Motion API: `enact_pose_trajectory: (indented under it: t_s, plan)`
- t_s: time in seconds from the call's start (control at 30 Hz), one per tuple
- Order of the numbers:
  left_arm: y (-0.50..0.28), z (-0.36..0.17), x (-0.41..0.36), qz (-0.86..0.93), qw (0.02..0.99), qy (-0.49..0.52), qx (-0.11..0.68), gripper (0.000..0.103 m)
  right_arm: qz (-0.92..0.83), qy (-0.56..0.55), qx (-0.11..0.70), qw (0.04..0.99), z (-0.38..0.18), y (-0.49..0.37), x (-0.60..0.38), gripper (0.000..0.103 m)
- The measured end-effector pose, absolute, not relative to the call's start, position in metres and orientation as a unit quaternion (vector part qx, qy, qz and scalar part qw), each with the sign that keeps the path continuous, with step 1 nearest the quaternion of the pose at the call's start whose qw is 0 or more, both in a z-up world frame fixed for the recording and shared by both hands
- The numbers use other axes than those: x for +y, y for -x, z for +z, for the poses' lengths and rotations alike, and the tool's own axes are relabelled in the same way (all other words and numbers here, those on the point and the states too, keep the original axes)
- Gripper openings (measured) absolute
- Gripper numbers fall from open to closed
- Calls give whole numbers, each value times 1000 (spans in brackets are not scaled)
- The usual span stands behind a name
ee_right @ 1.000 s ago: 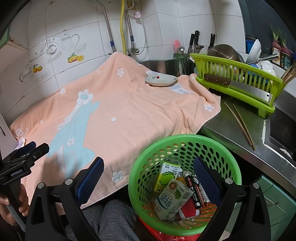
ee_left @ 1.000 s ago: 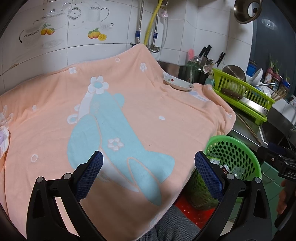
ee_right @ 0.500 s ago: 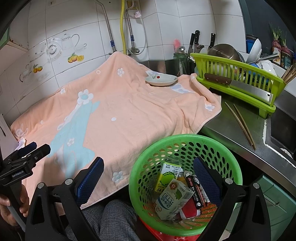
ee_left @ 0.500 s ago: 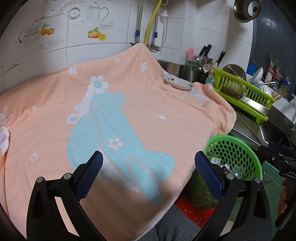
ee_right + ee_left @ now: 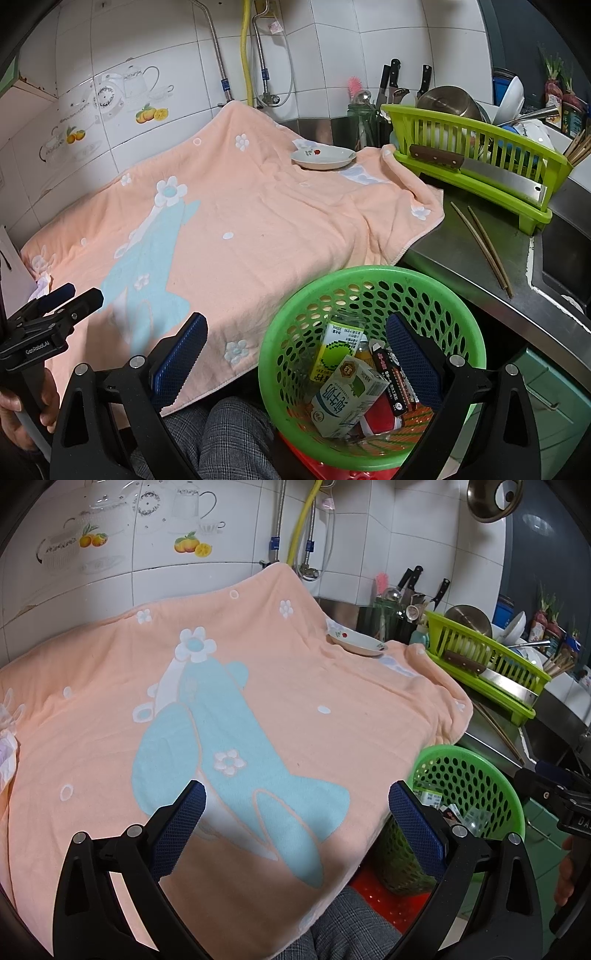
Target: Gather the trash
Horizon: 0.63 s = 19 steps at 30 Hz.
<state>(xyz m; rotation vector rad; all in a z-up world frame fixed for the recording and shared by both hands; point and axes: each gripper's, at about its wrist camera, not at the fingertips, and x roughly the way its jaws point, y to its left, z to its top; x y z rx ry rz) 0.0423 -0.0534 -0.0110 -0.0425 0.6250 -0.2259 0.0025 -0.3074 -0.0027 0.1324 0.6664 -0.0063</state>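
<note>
We read "GenRoboLAI" in white on the black body of the left gripper, at 8 o'clock in the right wrist view. Inside the green basket, at 5 o'clock, a milk carton shows "33" in a hexagon plus Chinese characters we cannot make out. The yellow-green carton beside it carries "300mL". In the left wrist view, the right gripper at 4 o'clock shows "DA", cut off.
</note>
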Motion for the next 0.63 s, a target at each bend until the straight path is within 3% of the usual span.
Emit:
enact_pose_trajectory:
  t_s: [0.63]
  plan:
    - [-42,-11,-56,-105,946,13,306,98,-3,-68,330,942,-8,-4,-304,94]
